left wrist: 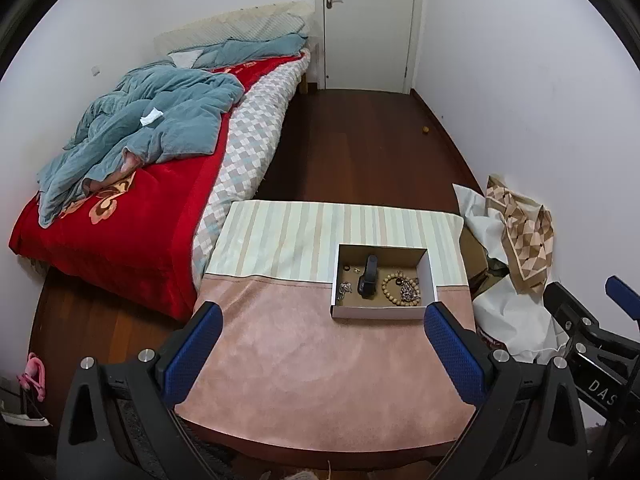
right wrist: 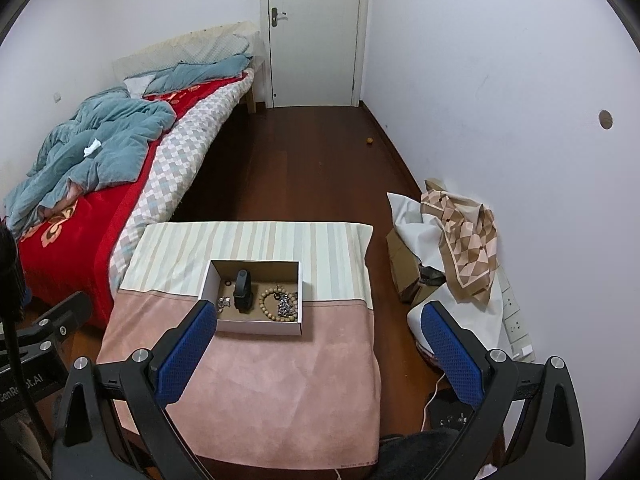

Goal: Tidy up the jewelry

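Note:
An open cardboard box (left wrist: 433, 280) (right wrist: 256, 327) sits on a table covered by a pink and striped cloth (left wrist: 320, 368) (right wrist: 280, 392). Inside it lie a black watch (left wrist: 369, 278) (right wrist: 242, 290), a wooden bead bracelet (left wrist: 390, 285) (right wrist: 267, 304), a silver chain (left wrist: 408, 290) (right wrist: 285, 306), a small silver piece (left wrist: 344, 289) (right wrist: 224, 302) and small rings (left wrist: 347, 268). My left gripper (left wrist: 322, 320) hangs open above the pink cloth, just short of the box. My right gripper (right wrist: 318, 318) is open too, its left finger beside the box's near-left corner. Neither holds anything.
A bed (left wrist: 132, 200) (right wrist: 80, 184) with a red blanket and blue duvet stands left of the table. Crumpled cloths and a cardboard box (left wrist: 516, 240) (right wrist: 460, 240) are piled against the right wall. Dark wooden floor (left wrist: 360, 140) runs to a closed white door (right wrist: 316, 32).

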Demonstrator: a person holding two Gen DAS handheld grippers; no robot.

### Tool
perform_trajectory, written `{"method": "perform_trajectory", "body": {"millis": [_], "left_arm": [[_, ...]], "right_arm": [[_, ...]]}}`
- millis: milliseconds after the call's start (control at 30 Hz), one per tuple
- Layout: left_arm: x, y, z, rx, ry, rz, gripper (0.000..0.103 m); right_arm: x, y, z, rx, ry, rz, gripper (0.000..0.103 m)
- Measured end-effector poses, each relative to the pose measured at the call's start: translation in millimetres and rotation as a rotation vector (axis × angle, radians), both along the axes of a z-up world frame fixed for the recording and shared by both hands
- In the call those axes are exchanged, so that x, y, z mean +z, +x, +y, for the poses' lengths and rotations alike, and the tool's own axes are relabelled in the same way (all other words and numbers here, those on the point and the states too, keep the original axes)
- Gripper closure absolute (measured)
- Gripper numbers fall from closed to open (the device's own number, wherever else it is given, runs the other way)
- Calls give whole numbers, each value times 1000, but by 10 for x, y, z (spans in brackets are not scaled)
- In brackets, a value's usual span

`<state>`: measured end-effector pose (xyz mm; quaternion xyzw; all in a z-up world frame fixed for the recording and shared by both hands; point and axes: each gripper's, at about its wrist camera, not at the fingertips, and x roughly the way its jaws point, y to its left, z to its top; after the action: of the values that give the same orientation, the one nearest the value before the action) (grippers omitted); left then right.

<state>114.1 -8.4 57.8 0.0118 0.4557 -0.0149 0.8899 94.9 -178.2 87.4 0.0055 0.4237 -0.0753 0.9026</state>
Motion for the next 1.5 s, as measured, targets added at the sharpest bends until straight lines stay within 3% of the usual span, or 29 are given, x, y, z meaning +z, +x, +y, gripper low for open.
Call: {"method": "perform_trajectory", "body": {"millis": [367,1500], "left_arm": [[-8,28,-10,0,1,6,0],[-59,-53,116,28,8,-7,0]], "right_arm": [[-34,82,41,8,-26,36,0],[-31,42,87,24,-33,33,0]]}}
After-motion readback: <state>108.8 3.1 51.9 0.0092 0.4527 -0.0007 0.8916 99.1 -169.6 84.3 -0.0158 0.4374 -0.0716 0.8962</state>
